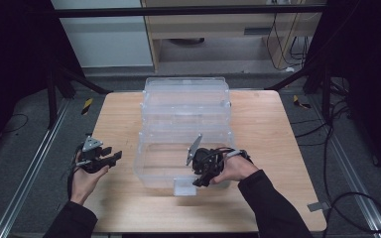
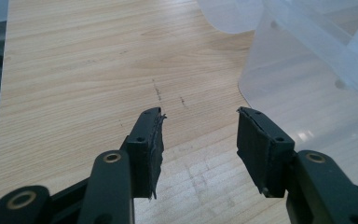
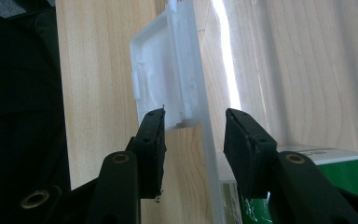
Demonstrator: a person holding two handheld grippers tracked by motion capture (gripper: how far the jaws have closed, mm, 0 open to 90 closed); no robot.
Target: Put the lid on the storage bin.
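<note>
The right gripper [image 1: 202, 179] hangs over the near wall of a clear plastic box [image 1: 186, 130] that sits mid-table in the high view, its jaws pointing down at the white latch [image 1: 184, 187] on the box's front edge. The left gripper [image 1: 110, 158] rests apart from the box, over the bare wooden table [image 1: 114, 114] to its left, held low in the person's hand. In the left gripper view, that gripper [image 2: 199, 126] stands with jaws spread and nothing between them; the rounded corner of the box [image 2: 307, 93] lies just ahead and to the right, not touched. In the right gripper view, the gripper [image 3: 195, 122] has its jaws parted either side of the box's thin front wall, with the latch [image 3: 161, 70] just beyond the pad [image 3: 151, 140] on one side; neither pad appears to press the plastic yet. A green-and-white thing [image 3: 345, 172] shows through the wall inside the box. As a judgement, the risk is a poor bite: the wall is thin and slick, so closing off-centre could let the pads slide off the latch, or tug the unbraced box across the table since the other gripper is not steadying it.
</note>
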